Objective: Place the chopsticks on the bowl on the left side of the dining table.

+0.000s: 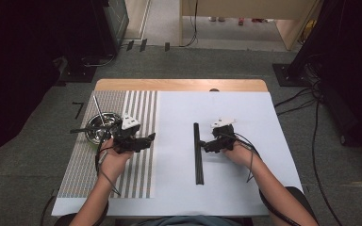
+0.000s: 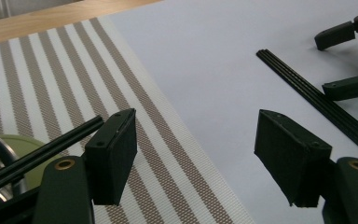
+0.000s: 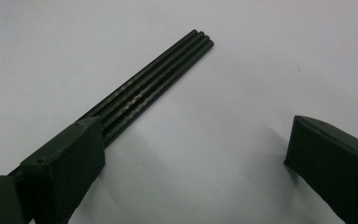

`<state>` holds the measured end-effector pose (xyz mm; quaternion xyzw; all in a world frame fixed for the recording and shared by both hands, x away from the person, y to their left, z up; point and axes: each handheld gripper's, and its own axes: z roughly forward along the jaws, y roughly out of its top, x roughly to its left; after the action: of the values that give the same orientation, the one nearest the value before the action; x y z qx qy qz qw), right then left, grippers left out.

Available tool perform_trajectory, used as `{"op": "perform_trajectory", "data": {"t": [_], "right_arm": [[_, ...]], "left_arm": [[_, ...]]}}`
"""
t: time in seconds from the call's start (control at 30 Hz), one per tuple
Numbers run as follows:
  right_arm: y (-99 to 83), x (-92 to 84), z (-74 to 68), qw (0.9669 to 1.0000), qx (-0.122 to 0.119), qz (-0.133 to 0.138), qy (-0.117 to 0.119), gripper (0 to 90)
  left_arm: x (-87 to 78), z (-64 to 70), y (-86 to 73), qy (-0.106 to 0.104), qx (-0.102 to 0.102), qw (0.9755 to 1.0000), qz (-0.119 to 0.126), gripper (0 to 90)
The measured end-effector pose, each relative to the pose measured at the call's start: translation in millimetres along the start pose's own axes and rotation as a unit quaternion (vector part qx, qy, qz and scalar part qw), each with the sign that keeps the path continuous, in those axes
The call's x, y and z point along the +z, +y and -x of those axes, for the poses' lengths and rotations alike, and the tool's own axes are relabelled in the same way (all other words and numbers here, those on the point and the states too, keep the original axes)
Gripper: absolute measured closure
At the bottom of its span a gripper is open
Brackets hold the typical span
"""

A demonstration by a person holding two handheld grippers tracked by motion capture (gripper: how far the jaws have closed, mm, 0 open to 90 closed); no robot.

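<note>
While right gripper (image 3: 196, 154) fingers gape, black rods (image 3: 158, 79) perhaps touch one.

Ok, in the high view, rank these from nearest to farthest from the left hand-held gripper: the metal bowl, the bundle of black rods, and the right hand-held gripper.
From the left hand-held gripper:
1. Metal bowl, just to its left on the striped mat.
2. Bundle of black rods, to its right on the white sheet.
3. Right hand-held gripper, just beyond the rods.

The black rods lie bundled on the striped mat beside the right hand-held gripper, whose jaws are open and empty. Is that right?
Not quite. The black rods lie on the plain white sheet, not the striped mat; the high view shows this. The right hand-held gripper is beside them, jaws open and empty.
</note>
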<state>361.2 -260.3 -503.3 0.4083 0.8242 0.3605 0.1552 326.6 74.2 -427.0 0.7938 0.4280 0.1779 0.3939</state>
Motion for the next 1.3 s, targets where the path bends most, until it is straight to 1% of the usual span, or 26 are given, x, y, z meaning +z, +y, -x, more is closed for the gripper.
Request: {"op": "perform_trajectory", "data": {"t": [0.1,0.17,0.27,0.57,0.67,0.77,0.93,1.03,1.13,1.17,1.3], "right_arm": [[0.0,0.0,0.0,1.0,0.0,0.0,0.0,4.1],[0.0,0.0,0.1,1.0,0.0,0.0,0.0,4.1],[0.0,0.0,0.0,1.0,0.0,0.0,0.0,4.1],[0.0,0.0,0.1,1.0,0.0,0.0,0.0,4.1],[0.0,-0.1,0.3,1.0,0.0,0.001,0.0,4.1],[0.0,-0.1,0.1,1.0,0.001,0.0,0.0,4.1],[0.0,0.0,0.1,1.0,0.001,0.001,0.0,4.1],[0.0,0.0,0.2,1.0,0.001,0.001,0.001,4.1],[0.0,0.0,0.2,1.0,0.001,0.001,0.001,4.1],[0.0,0.0,0.2,1.0,0.001,0.001,0.001,4.1],[0.0,-0.1,0.2,1.0,0.002,0.001,0.001,4.1]], "left_arm": [[3.7,5.3,-1.0,-0.004,0.012,0.9999,-0.003,29.0],[5.9,7.3,-1.5,-0.007,0.011,0.9999,-0.002,28.7],[10.5,10.8,-3.3,-0.009,0.018,0.9998,-0.003,27.2],[28.9,21.2,-12.7,-0.022,0.034,0.999,-0.019,25.7],[35.9,23.7,-16.4,-0.024,0.039,0.9986,-0.028,25.4],[41.7,25.6,-19.3,-0.028,0.04,0.9982,-0.036,25.2],[53.2,29.0,-25.0,-0.027,0.056,0.9966,-0.054,24.7],[58.4,30.1,-27.6,-0.027,0.059,0.996,-0.061,24.6],[64.5,31.8,-31.2,-0.025,0.067,0.9949,-0.071,24.5],[65.3,32.1,-31.9,-0.026,0.07,0.995,-0.067,23.4],[65.8,31.7,-32.1,-0.028,0.071,0.9949,-0.065,23.3]]}}
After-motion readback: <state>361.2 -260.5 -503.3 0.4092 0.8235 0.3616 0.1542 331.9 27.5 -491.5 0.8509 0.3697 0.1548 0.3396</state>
